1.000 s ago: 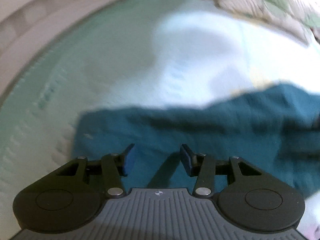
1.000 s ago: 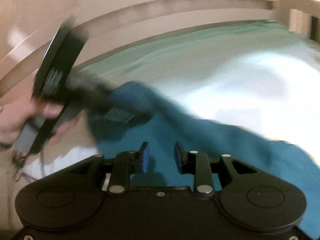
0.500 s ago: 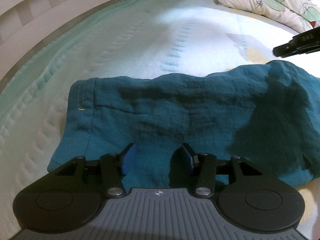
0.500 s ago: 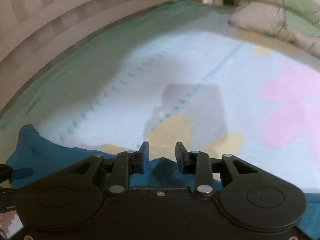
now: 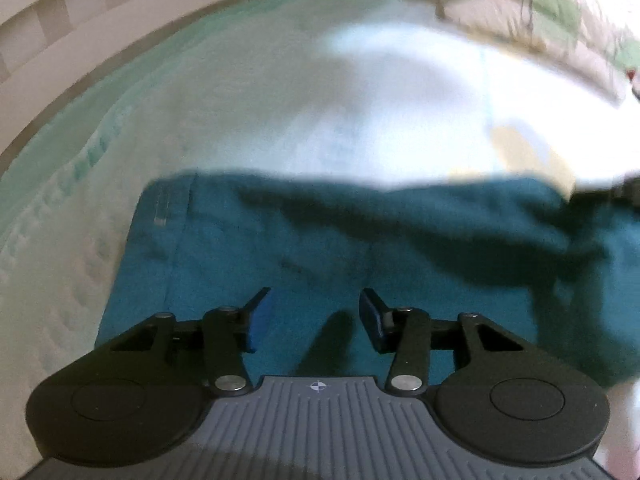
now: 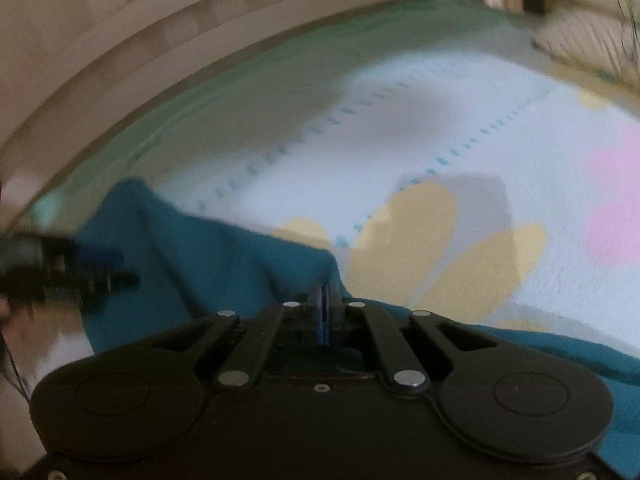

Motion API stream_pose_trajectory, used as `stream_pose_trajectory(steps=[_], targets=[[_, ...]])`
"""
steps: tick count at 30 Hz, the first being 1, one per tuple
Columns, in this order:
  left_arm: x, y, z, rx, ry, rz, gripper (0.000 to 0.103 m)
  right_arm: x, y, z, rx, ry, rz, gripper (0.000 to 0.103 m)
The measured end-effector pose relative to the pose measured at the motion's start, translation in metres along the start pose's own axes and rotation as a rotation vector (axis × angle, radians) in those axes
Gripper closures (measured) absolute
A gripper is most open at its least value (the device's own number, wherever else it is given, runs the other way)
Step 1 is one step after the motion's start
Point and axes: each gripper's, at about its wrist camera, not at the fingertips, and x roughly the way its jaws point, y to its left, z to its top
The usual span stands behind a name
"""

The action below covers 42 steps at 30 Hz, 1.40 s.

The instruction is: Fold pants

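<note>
Since half a second ago: right gripper snapped together at far edge of teal woven cotton pants — long axis crosswise on pale quilted bedspread — left gripper half-spread, closing, pads clear above cloth.

Both cams sit on the wrists, tilted down close over the bed, facing the far rail. They share the teal pants and the quilt beyond.
</note>
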Motion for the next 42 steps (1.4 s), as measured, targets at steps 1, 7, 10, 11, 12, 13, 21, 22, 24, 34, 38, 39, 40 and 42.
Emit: stream_pose_trajectory(steps=[1, 7, 10, 11, 12, 13, 21, 22, 24, 34, 38, 39, 40, 42], targets=[[-0.002, -0.001, 0.007, -0.008, -0.014, -0.006, 0.057, -0.002, 0.006, -0.005, -0.034, -0.008, -0.007, 0.097], [0.0, -0.011, 0.046, -0.04, -0.064, -0.03, 0.057, -0.003, 0.034, -0.027, -0.162, 0.01, -0.021, 0.098], [0.015, -0.02, 0.062, -0.004, -0.056, -0.017, 0.057, 0.008, 0.045, -0.034, -0.215, 0.048, -0.041, 0.098], [0.023, -0.022, 0.066, -0.004, -0.033, -0.013, 0.057, 0.01, 0.047, -0.034, -0.222, 0.05, -0.046, 0.098], [0.03, -0.023, 0.067, -0.01, -0.01, -0.013, 0.057, 0.013, 0.048, -0.034, -0.221, 0.053, -0.048, 0.098], [0.038, -0.023, 0.067, -0.018, 0.015, -0.021, 0.057, 0.013, 0.049, -0.033, -0.213, 0.051, -0.045, 0.098], [0.046, -0.029, 0.018, 0.08, 0.026, -0.036, 0.057, -0.002, 0.033, 0.002, -0.145, -0.078, -0.083, 0.075], [0.044, -0.03, 0.013, 0.091, 0.013, -0.033, 0.057, -0.001, 0.026, 0.009, -0.122, -0.092, -0.099, 0.055], [0.042, -0.032, 0.009, 0.1, -0.006, -0.025, 0.057, 0.006, 0.014, 0.022, -0.085, -0.107, -0.127, 0.041], [0.04, -0.03, 0.007, 0.09, -0.027, -0.035, 0.057, 0.064, -0.033, 0.058, 0.048, 0.141, -0.028, 0.055], [0.037, -0.029, 0.009, 0.095, -0.027, -0.036, 0.057, 0.037, -0.024, 0.047, 0.027, 0.025, 0.015, 0.094], [0.036, -0.028, 0.009, 0.089, -0.026, -0.042, 0.058, 0.028, -0.018, 0.043, -0.001, -0.009, 0.02, 0.095], [0.034, -0.025, 0.011, 0.075, -0.025, -0.051, 0.059, 0.019, -0.011, 0.038, -0.034, -0.034, 0.021, 0.095], [0.027, -0.018, 0.017, 0.014, -0.028, -0.069, 0.063, 0.004, 0.007, 0.023, -0.109, -0.062, 0.013, 0.095]])
